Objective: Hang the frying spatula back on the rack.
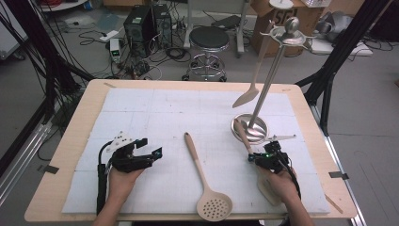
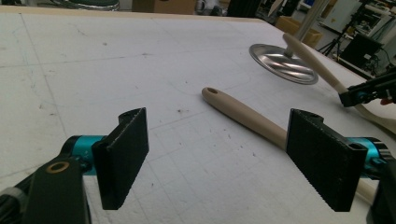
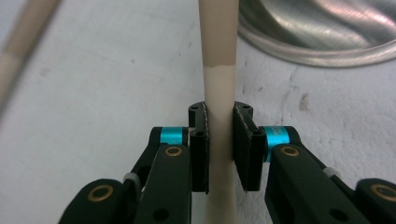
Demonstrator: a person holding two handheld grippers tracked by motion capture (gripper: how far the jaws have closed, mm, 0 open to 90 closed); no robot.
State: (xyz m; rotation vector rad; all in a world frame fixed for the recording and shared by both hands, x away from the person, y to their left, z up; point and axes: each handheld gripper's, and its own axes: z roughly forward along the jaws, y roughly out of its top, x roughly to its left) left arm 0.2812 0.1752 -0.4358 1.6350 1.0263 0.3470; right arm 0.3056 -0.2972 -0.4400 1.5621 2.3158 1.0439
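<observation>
1. Progress: one spatula point(image 1: 251, 92) already hangs on the rack point(image 1: 280, 70) at 1 o'clock of the surface point(image 1: 155, 106); by my read approx. a third done, two utensils left to hang.
2. Right hand-held gripper point(image 3: 219, 149): jaws pinched on the handle of a second spatula point(image 3: 218, 70), w/ its blade low at 5 o'clock and its handle tip by the rack's steel base point(image 3: 322, 32).
3. Left hand-held gripper point(image 2: 231, 156): jaws wide, holding nothing, at 8 o'clock.
4. Slotted spoon point(image 1: 207, 188): lies mid-surface toward 6 o'clock, untouched.
5. Count: 2 spatulas, 1 slotted spoon, 1 rack, 2 grippers.
</observation>
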